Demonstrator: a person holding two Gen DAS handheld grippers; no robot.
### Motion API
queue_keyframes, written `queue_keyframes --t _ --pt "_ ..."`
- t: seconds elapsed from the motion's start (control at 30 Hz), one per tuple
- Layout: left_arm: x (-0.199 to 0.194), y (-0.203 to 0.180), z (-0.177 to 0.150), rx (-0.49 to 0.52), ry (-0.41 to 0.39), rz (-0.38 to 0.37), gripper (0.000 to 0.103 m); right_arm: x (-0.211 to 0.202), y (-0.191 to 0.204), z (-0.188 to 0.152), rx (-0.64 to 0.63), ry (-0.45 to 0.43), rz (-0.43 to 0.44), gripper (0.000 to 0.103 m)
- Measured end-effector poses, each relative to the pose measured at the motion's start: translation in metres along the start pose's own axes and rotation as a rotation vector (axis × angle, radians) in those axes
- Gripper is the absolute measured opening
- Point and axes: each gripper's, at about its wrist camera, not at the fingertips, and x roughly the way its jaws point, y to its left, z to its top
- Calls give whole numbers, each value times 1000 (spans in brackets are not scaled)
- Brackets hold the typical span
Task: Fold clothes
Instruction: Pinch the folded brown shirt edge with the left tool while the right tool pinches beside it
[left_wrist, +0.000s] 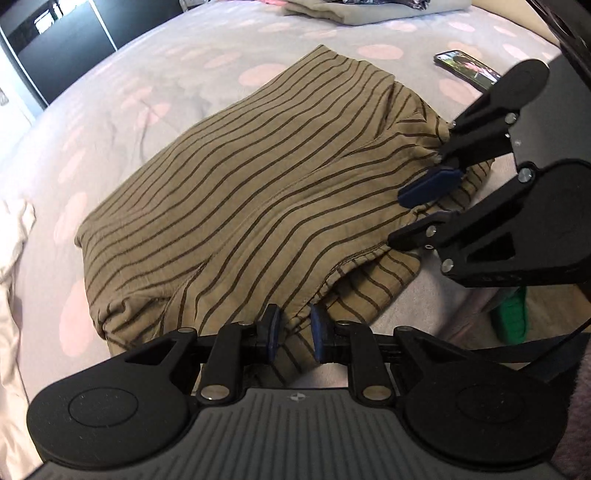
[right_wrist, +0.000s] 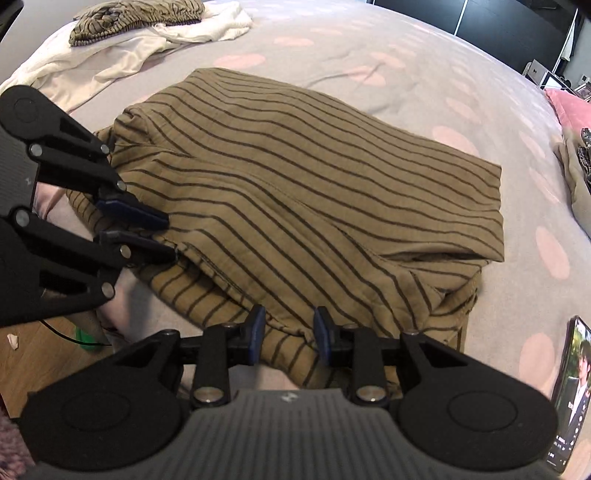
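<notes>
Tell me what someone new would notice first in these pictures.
First, the striped shirt, olive with dark lines, lying partly folded mid-bed. Next, the two black claws at its near edge: the left claw and right claw each have cloth bunched between their blue pads. A lit phone lies on the spread to the shirt's right.

Phone (right_wrist: 574, 398) — cut off by frame edge, screen illegible

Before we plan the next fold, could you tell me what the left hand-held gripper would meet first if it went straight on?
Probably the striped shirt: the left hand-held gripper already has its near hem between its pads.
</notes>
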Motion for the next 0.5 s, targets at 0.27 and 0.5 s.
queue_keyframes --t 0.27,0.5 --pt "-17 11 -3 -53 -39 -19 16 -17 -1 -1 -15 -8 -3 32" --pt "-49 23 1 -130 -241 -27 17 -49 -18 4 78 -228 -2 35"
